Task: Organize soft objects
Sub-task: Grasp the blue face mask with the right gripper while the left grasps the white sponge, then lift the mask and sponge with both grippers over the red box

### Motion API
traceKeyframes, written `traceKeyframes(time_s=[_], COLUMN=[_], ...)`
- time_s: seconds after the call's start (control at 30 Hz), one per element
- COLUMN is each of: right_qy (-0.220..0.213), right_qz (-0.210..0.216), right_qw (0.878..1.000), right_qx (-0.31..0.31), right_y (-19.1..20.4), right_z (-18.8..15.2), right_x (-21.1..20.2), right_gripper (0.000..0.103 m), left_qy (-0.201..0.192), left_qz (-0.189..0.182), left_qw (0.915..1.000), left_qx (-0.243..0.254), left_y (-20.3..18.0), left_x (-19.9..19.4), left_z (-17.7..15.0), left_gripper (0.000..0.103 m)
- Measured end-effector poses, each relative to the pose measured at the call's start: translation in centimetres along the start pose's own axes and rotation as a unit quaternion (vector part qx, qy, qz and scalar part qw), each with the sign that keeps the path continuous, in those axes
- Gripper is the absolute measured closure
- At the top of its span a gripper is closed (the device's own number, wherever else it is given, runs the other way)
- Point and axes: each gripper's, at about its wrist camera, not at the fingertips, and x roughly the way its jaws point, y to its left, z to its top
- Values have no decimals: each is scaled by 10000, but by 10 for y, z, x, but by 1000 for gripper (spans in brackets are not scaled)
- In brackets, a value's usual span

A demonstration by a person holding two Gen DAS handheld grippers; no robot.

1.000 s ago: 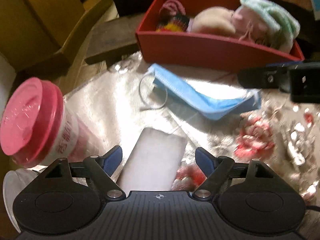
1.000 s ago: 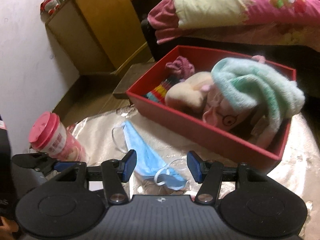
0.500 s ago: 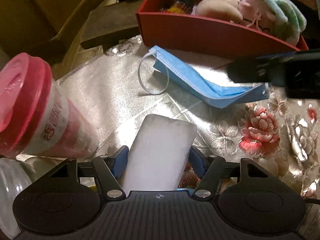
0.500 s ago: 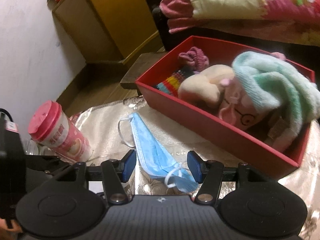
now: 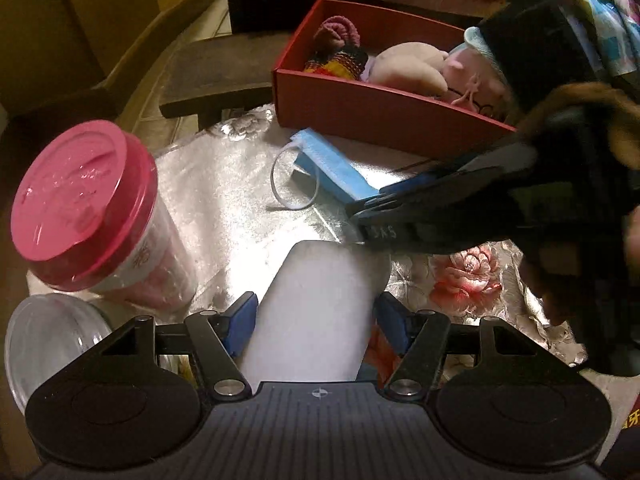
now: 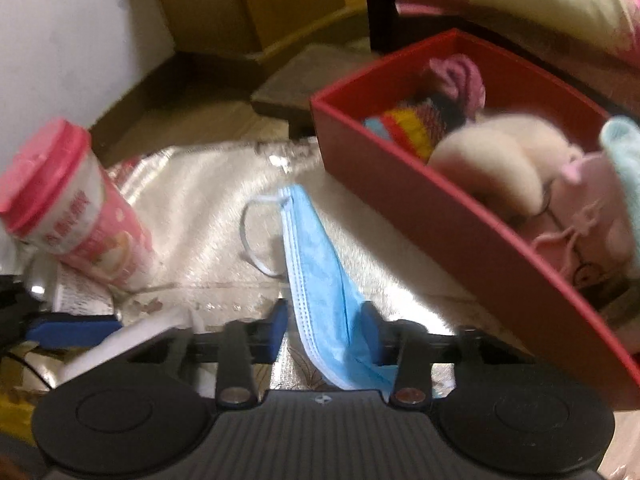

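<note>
My left gripper (image 5: 316, 320) is shut on a white soft pad (image 5: 320, 300), its blue pads pressed to both long sides, just above the shiny floral cloth (image 5: 224, 184). The right gripper (image 6: 324, 328) has come in from the right, and its tips (image 5: 360, 216) sit at the near end of a blue face mask (image 5: 332, 164). Its jaws are shut on the mask (image 6: 316, 248), which bunches up between the pads. The red box (image 5: 360, 112) behind holds a plush toy (image 5: 412, 68), a knitted striped piece and a mint towel. That box (image 6: 440, 208) fills the right of the right wrist view.
A pink-lidded cup (image 5: 84, 200) stands at the left, with a clear glass dish (image 5: 48, 336) beside it. Beyond the cloth's far edge is a dark wooden stool (image 5: 216, 76). Bedding lies behind the box. The right wrist view is blurred.
The left jaws closed on the white pad and lifted it a little. The right gripper dropped down and leftward over the mask, and its jaws closed in on it.
</note>
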Motion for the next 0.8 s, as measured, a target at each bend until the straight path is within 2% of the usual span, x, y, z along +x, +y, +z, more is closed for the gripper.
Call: traceKeyframes(time_s=[0.07, 0.27, 0.4, 0.6, 0.8], right_qy=[99, 91, -173, -681, -1129], right_qz=[-189, -14, 278, 332, 412], right_qw=[9997, 9992, 9965, 9913, 9834], right_qx=[128, 381, 763, 1076, 1362], right_y=[-3, -14, -28, -34, -32], right_z=[-3, -19, -35, -61, -86], right_x=[6, -12, -44, -105, -148], right_gripper=[103, 103, 103, 103, 103], left_qy=[-35, -143, -218, -491, -830], left_qz=[-25, -108, -162, -127, -87], left_qw=[10000, 9998, 9996, 9987, 9965], left_qx=[-31, -116, -122, -25, 54], left_y=[2, 1, -4, -20, -31], left_x=[-1, -7, -12, -27, -45], left_z=[1, 3, 3, 3, 3], left_gripper=[38, 39, 39, 39, 39])
